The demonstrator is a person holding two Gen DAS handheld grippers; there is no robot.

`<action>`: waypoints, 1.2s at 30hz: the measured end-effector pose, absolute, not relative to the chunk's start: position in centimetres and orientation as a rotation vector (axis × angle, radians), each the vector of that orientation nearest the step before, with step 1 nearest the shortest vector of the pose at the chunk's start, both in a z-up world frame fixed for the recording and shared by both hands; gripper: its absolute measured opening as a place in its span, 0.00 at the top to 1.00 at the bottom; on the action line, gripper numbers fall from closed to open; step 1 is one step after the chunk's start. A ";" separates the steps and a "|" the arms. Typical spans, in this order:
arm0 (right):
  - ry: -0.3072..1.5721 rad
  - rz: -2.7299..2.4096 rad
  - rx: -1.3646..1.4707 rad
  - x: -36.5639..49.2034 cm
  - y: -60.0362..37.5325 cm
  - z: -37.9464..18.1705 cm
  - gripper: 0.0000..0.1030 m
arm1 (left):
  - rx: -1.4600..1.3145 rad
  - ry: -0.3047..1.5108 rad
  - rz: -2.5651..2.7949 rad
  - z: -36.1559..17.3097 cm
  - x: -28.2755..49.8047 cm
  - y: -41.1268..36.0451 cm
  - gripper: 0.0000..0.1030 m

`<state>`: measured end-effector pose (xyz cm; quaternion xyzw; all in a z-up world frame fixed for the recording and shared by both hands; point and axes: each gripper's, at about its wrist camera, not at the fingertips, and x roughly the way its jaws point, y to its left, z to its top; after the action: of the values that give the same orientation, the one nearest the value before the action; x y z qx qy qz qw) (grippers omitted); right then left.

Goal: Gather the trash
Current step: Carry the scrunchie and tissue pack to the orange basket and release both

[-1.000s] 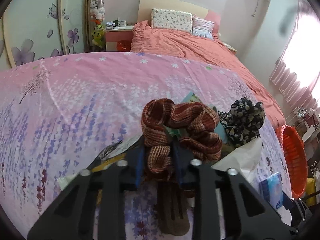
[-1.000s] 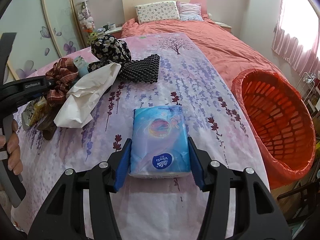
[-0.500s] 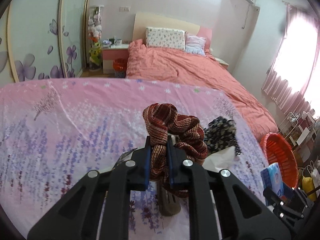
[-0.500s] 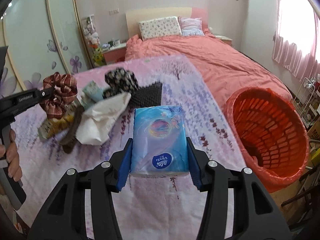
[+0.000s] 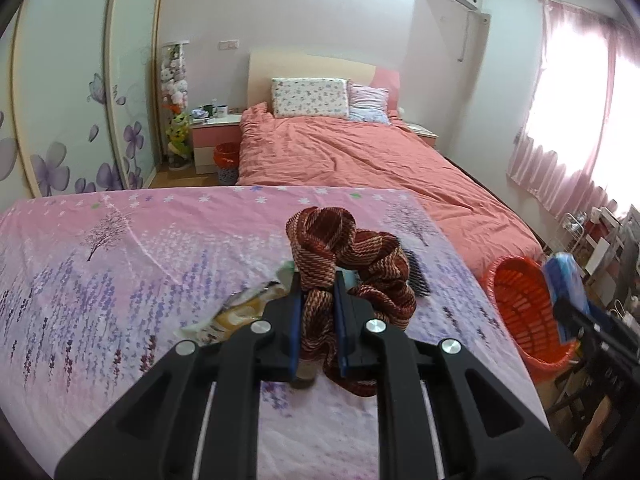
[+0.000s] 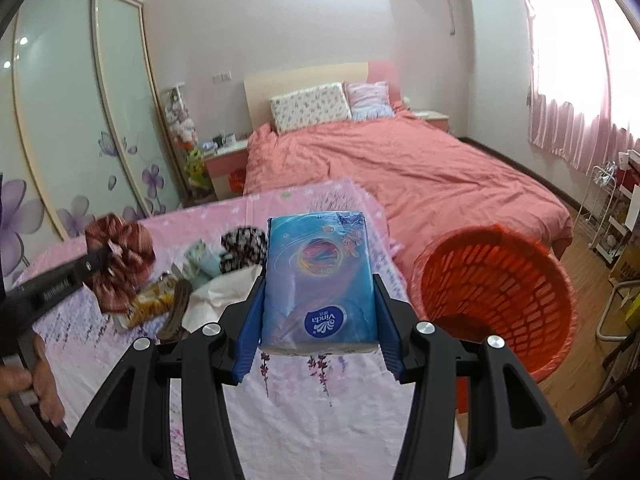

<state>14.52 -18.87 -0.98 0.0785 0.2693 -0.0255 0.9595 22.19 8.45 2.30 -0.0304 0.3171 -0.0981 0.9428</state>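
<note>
Trash in this scene means a blue tissue pack (image 6: pixel 320 276) and a red-brown striped scrunchie (image 5: pixel 344 256), each pinched in a claw above the pink floral table cover (image 6: pixel 320 408). Right gripper (image 6: pixel 319 320) has its blue pads clamped on the pack's two long sides, holding it clear of the cover (the Vinda logo faces the camera). Just right of the pack sits the orange basket (image 6: pixel 496 296), off the cover's edge, its mouth tilted toward the camera. Left gripper (image 5: pixel 318 320) is closed on a fold of the scrunchie, whose loops bulge above and to the right of the pads. Left of the pack, lying on the cover, are a crumpled white tissue (image 6: pixel 224 292), a yellow snack wrapper (image 6: pixel 150 306), a dark brown strip (image 6: pixel 178 312), a teal packet (image 6: pixel 202 260) and a black floral cloth (image 6: pixel 244 246). Beyond the cover lies the salmon-pink bed (image 6: pixel 400 164).
</note>
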 end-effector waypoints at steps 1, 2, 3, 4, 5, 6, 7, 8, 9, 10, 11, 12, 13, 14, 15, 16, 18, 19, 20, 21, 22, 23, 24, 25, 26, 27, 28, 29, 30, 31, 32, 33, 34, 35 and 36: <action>0.539 -0.054 0.161 14.3 -19.1 -0.8 0.51 | -0.060 0.644 -0.211 2.5 21.8 8.1 0.86; 0.531 -0.057 0.164 14.1 -19.4 -0.6 0.51 | -0.057 0.642 -0.219 2.6 21.6 7.8 0.86; 0.524 -0.060 0.167 13.9 -19.7 -0.4 0.51 | -0.052 0.638 -0.232 2.8 21.3 7.2 0.86; 0.515 -0.066 0.171 13.7 -20.2 -0.2 0.51 | -0.049 0.635 -0.239 2.9 21.2 6.9 0.86; 0.511 -0.070 0.174 13.5 -20.5 -0.1 0.51 | -0.046 0.632 -0.252 3.1 20.9 6.3 0.86; 0.506 -0.075 0.179 13.4 -20.9 0.0 0.51 | -0.045 0.631 -0.261 3.2 20.8 6.0 0.86; 0.503 -0.079 0.184 13.4 -21.3 0.0 0.51 | -0.042 0.629 -0.272 3.3 20.6 5.4 0.86; 0.501 -0.083 0.186 13.3 -21.6 0.0 0.51 | -0.040 0.627 -0.284 3.4 20.5 4.8 0.86; 0.499 -0.088 0.189 13.2 -22.0 -0.1 0.51 | -0.038 0.625 -0.295 3.5 20.4 4.3 0.86; 0.495 -0.095 0.193 13.0 -22.5 -0.1 0.51 | -0.036 0.623 -0.309 3.6 20.3 3.6 0.86; 0.493 -0.101 0.198 12.9 -22.9 -0.2 0.51 | -0.034 0.622 -0.322 3.8 20.2 3.0 0.86; 0.491 -0.106 0.200 12.8 -23.1 -0.2 0.51 | -0.032 0.621 -0.334 3.8 20.1 2.4 0.86; 0.488 -0.114 0.203 12.7 -23.7 -0.2 0.51 | -0.030 0.621 -0.350 3.8 20.0 1.5 0.86; 0.485 -0.124 0.207 12.7 -24.3 -0.3 0.51 | -0.029 0.621 -0.367 3.9 20.0 0.7 0.86; 0.482 -0.134 0.212 12.7 -24.9 -0.3 0.51 | -0.026 0.621 -0.387 4.0 19.9 -0.3 0.86; 0.481 -0.141 0.216 12.6 -25.2 -0.3 0.51 | -0.025 0.621 -0.401 3.9 19.9 -0.8 0.86; 0.479 -0.165 0.230 12.7 -26.6 -0.5 0.51 | -0.020 0.623 -0.435 4.0 19.8 -2.7 0.86; 0.478 -0.174 0.234 12.8 -27.0 -0.5 0.51 | -0.018 0.625 -0.456 3.9 19.8 -3.8 0.86; 0.477 -0.187 0.242 12.8 -27.7 -0.6 0.51 | -0.015 0.626 -0.475 3.9 19.8 -4.7 0.86; 0.476 -0.199 0.250 12.8 -28.5 -0.7 0.51 | -0.011 0.626 -0.496 3.9 19.9 -5.8 0.86; 0.475 -0.209 0.258 12.9 -29.1 -0.8 0.51 | -0.007 0.626 -0.513 3.8 19.9 -6.7 0.86; 0.474 -0.216 0.266 12.8 -29.7 -0.9 0.51 | -0.005 0.627 -0.526 3.7 19.9 -7.4 0.86; 0.473 -0.225 0.276 12.9 -30.4 -1.1 0.51 | -0.003 0.631 -0.542 3.5 20.1 -8.3 0.86; 0.472 -0.231 0.283 12.9 -30.7 -1.1 0.51 | -0.002 0.634 -0.551 3.4 20.3 -9.0 0.86; 0.472 -0.239 0.292 13.1 -31.2 -1.2 0.51 | -0.001 0.640 -0.565 3.1 20.5 -9.8 0.86; 0.472 -0.245 0.300 13.2 -31.7 -1.3 0.51 | -0.002 0.647 -0.578 2.8 20.7 -10.7 0.86; 0.474 -0.253 0.309 13.4 -32.2 -1.5 0.51 | -0.002 0.652 -0.587 2.7 21.0 -11.2 0.86; 0.475 -0.261 0.318 13.7 -32.7 -1.8 0.51 | -0.003 0.658 -0.598 2.4 21.3 -11.9 0.85; 0.476 -0.269 0.324 13.9 -33.2 -2.0 0.51 | -0.005 0.663 -0.611 2.1 21.6 -12.7 0.85; 0.477 -0.277 0.331 14.0 -33.7 -2.2 0.51 | -0.007 0.668 -0.622 1.9 22.0 -13.2 0.85; 0.478 -0.281 0.338 14.1 -34.0 -2.4 0.51 | -0.006 0.672 -0.629 1.7 22.2 -13.8 0.85; 0.480 -0.286 0.349 14.3 -34.6 -2.6 0.51 | -0.006 0.676 -0.638 1.5 22.4 -14.4 0.85; 0.483 -0.290 0.361 14.4 -35.1 -2.9 0.51 | -0.005 0.680 -0.650 1.3 22.7 -15.1 0.85; 0.485 -0.292 0.370 14.5 -35.4 -3.2 0.51 | -0.005 0.685 -0.662 1.0 22.9 -15.7 0.85; 0.488 -0.296 0.381 14.7 -35.9 -3.4 0.51 | -0.003 0.688 -0.670 0.8 23.2 -16.2 0.85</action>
<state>14.69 -35.93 -3.43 0.1869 0.2391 -0.1450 0.9417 23.19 -16.16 0.80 -0.0015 0.3308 -0.3224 0.8869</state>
